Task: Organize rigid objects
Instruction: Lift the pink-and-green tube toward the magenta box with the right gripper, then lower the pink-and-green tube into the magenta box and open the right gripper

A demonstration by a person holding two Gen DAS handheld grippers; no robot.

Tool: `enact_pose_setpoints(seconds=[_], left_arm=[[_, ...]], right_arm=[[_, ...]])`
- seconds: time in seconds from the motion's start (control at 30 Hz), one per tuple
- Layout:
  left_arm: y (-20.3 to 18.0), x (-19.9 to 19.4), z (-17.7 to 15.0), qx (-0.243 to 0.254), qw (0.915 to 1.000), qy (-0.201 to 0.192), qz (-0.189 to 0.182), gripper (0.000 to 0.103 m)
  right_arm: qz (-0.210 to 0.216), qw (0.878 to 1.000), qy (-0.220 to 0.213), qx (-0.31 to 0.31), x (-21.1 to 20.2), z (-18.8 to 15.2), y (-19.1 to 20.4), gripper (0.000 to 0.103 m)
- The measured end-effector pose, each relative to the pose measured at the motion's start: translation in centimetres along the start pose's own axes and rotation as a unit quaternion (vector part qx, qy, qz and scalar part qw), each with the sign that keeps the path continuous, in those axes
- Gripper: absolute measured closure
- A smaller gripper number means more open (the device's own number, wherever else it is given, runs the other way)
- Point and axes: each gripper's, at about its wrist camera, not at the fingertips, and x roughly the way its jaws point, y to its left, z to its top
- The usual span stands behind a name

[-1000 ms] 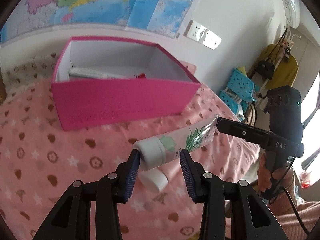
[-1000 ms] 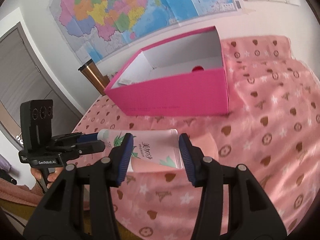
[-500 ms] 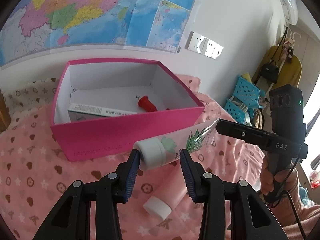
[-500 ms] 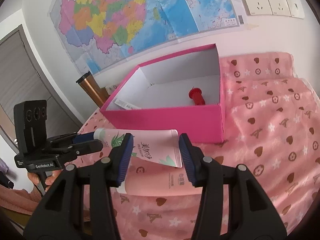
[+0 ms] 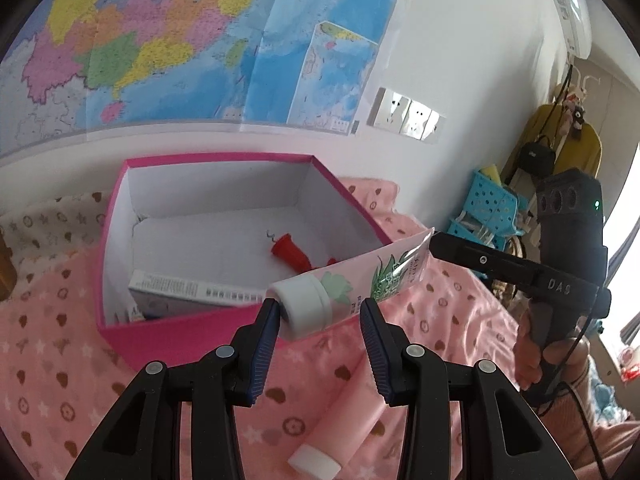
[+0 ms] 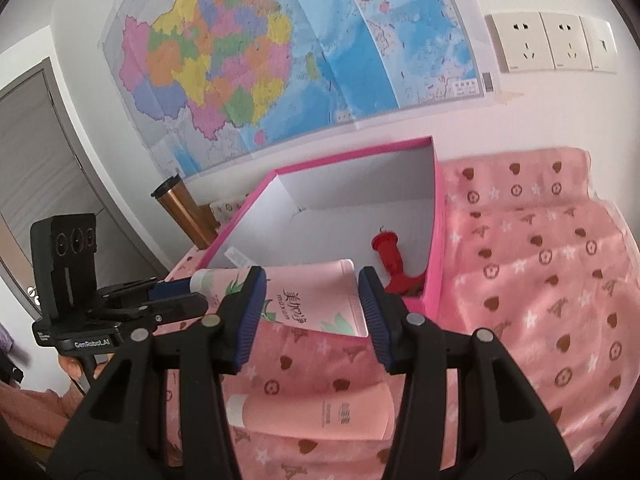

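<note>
I hold the pink aloe-print plastic tube [image 5: 352,284] crosswise between both claws, left gripper [image 5: 318,320] clamped on its white cap, right gripper [image 6: 310,300] on its crimped tail, above the open pink cardboard box's [image 5: 188,328] near wall.

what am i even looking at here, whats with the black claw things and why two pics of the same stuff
Those black claws are hand-held grippers, one in each of a person's hands; there is no robot arm. Each carries a wide-angle camera looking forward along its two blue-padded fingers, so you get two views of one scene. One picture is from the left gripper, the other from the right gripper.

Together they hold a pink tube with a leaf print in the air: the left one is at the white cap, the right one at the flat end. How tightly either pinches is unclear.

Behind is an open pink box containing a red corkscrew and a white carton. A second pink tube lies on the pink patterned cloth.
</note>
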Motion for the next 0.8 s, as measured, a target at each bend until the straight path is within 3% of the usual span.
enact_pose_setpoints(seconds=[0.33,0.8], left_arm=[[1.7,2.5,2.2,-0.018,0.9997,0.010,0.010,0.062],[3.7,6.6,2.5,-0.054,0.9975,0.044,0.012,0.062]], right_arm=[[-0.011,1.000,0.008,0.008,2.4,1.6,-1.6,0.052],[-0.030,0.999,0.031,0.031,5.6,2.0,-4.2,0.052]])
